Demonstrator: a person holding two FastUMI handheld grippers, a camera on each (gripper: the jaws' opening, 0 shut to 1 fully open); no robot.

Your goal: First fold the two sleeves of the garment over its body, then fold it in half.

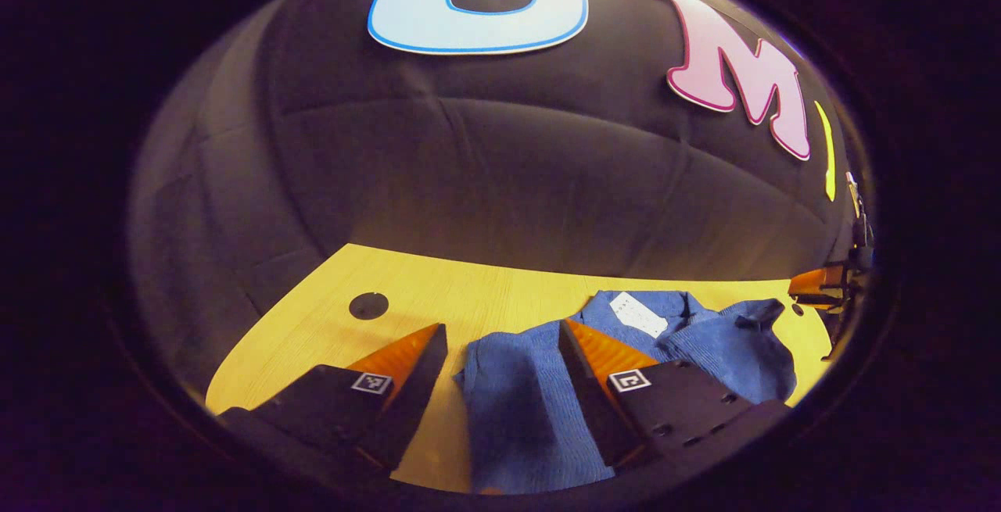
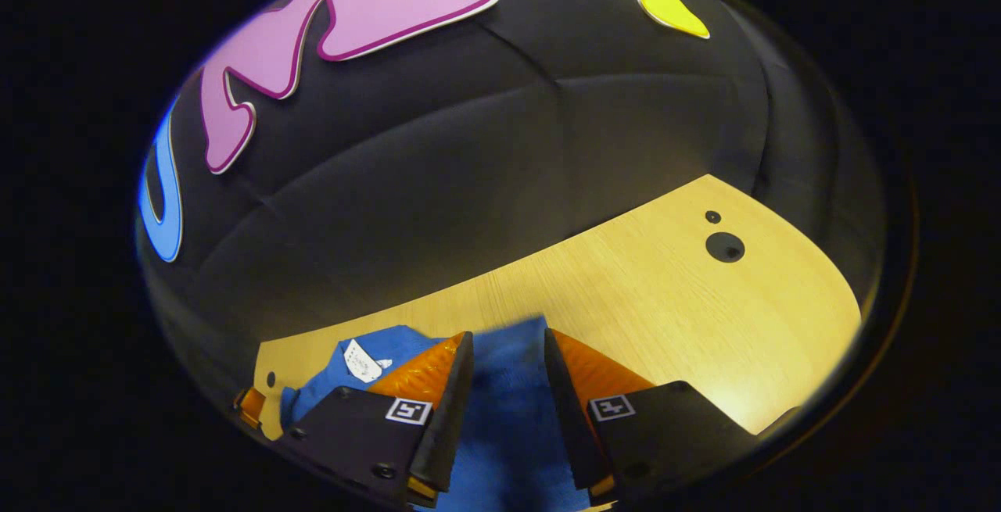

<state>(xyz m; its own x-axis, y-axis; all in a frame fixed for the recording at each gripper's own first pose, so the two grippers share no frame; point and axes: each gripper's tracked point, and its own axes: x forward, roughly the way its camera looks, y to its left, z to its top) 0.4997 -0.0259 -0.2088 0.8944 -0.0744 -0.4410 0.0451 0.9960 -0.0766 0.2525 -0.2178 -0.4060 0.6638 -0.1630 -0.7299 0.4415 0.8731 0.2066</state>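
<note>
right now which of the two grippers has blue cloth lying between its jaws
Both do. The right gripper is squarely over the blue garment; with the left gripper, the garment's edge and bare wooden table lie between its open jaws.

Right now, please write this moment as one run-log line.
left gripper: open, over blue garment edge | right gripper: open, garment between fingers | table: garment rumpled, label up

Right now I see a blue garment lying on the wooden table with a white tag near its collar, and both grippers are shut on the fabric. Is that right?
Not quite. Both grippers are open, not shut on the fabric. In the left gripper view the left gripper stands open over the blue garment's edge; in the right gripper view the right gripper is spread with cloth between its fingers. The white tag and wooden table are as you say.
</note>
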